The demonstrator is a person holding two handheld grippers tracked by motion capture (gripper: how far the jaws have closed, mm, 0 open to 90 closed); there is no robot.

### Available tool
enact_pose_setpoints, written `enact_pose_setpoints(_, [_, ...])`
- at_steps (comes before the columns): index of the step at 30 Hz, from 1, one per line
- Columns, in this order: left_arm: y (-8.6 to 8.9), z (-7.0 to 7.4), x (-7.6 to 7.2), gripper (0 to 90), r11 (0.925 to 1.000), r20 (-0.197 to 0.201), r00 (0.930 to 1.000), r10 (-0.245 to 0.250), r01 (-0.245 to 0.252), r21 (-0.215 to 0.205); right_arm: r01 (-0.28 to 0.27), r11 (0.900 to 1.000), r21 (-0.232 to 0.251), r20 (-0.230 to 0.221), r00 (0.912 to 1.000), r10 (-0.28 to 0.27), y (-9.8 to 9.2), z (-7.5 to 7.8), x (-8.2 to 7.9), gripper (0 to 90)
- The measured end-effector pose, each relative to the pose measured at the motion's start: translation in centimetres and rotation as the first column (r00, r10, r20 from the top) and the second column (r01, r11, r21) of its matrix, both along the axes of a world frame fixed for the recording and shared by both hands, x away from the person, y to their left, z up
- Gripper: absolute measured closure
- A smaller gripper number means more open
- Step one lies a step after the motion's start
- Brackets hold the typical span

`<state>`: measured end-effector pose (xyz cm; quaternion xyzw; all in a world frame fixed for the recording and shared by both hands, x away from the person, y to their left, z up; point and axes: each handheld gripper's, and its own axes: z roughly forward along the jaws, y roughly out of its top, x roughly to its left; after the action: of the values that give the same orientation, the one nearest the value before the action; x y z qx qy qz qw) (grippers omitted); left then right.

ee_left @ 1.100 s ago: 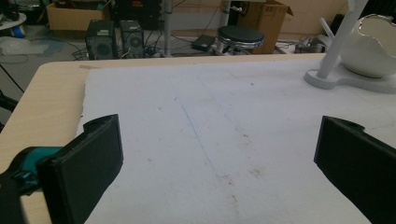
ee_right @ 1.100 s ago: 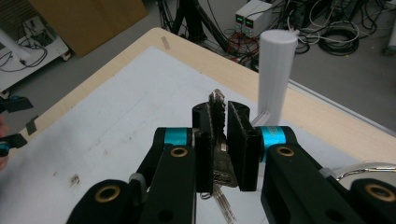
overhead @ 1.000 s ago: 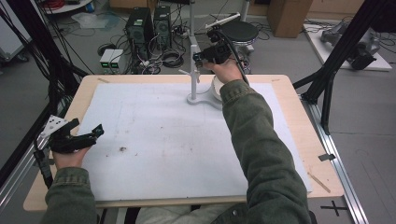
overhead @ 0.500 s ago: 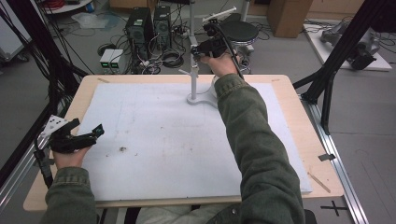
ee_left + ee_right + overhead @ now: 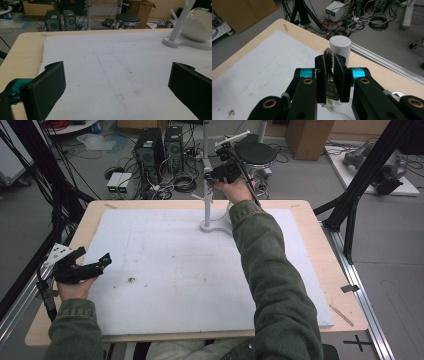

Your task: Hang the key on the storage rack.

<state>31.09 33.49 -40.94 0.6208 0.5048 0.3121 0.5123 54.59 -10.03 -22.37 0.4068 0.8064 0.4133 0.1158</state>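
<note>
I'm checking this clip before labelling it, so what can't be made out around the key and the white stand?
- Key: right gripper pads cover its blade, right gripper view.
- White stand: which peg the key is meant for is too small to tell, high view.
- White bowl: cut off by the frame edge, left gripper view.

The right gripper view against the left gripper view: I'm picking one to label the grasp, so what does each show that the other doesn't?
The right gripper view gives the right gripper shut on a key, right by the top of the white post. The left gripper view gives the left gripper open over the mat, plus a white bowl on the stand's base. Both share the white foam mat and wooden table.
</note>
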Motion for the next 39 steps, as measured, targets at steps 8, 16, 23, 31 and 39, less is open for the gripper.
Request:
enact_pose_setpoints(8, [0.0,0.0,0.0,1.7,1.0,-0.002,1.0,0.0,0.0,0.002,-0.027,1.0,0.005,0.023,0.9994,0.027,0.0,-0.3,0.2,80.9])
enact_pose_setpoints(16, [-0.1,0.0,0.0,1.7,1.0,-0.004,1.0,-0.003,0.003,0.006,-0.065,0.997,0.04,0.062,0.9961,0.063,-1.0,-0.9,-0.1,80.9])
enact_pose_setpoints(23, [-0.2,-0.1,0.1,1.7,0.9999,-0.008,1.0,-0.005,0.005,0.014,-0.068,0.995,0.076,0.072,0.9954,0.063,-1.8,-1.4,0.0,79.4])
enact_pose_setpoints(31, [-0.3,-0.1,0.1,1.7,0.9999,-0.008,0.9999,-0.008,0.008,0.013,-0.033,0.995,0.092,0.046,0.9985,0.029,-2.2,-1.0,-0.3,52.6])
enact_pose_setpoints(39, [-0.3,-0.1,0.1,1.7,0.9999,-0.007,0.9999,-0.009,0.009,0.012,0.023,0.998,0.056,0.026,0.9994,-0.024,-2.7,-0.7,-0.7,20.7])
